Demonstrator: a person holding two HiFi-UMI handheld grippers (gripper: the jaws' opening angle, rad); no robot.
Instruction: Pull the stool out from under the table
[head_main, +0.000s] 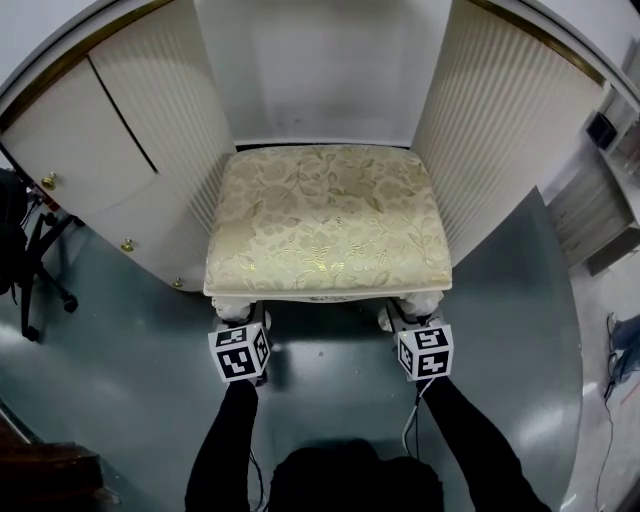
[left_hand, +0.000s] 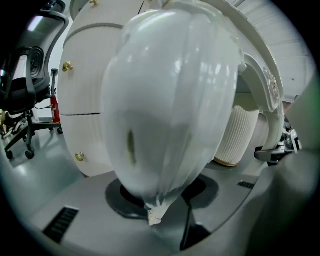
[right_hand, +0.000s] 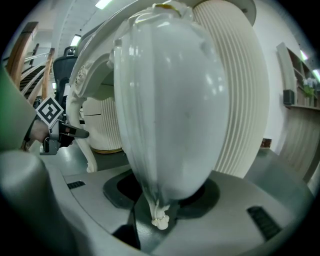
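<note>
Brocade in cream and gold, woven with leaves, covers the square seat of the one white-framed stool (head_main: 328, 220). We see it standing on the glossy grey-green floor (head_main: 130, 370) in the knee gap of the white table (head_main: 320, 70), between the table's two fluted, curved pedestals, one to the left (head_main: 170, 110) and one to the right (head_main: 500, 130). The seat's rear edge lies at the table's middle panel and its front edge faces us.

We count two grippers, each with one black-and-white marker cube, at the ends of two black sleeves. The left gripper (head_main: 245, 320) meets the stool at its front left corner and the right gripper (head_main: 405, 320) at its front right corner.

In the left gripper view the bulging, glossy white left front leg (left_hand: 170, 100) fills the space between the fingers, which are clamped on it. In the right gripper view the matching right front leg (right_hand: 170, 110) sits the same way, pinched by that gripper's fingers.

Three small brass knobs (head_main: 127, 245) dot the left pedestal's doors in the head view. One black office chair (left_hand: 25, 85) stands on the floor well to the left of the table.
</note>
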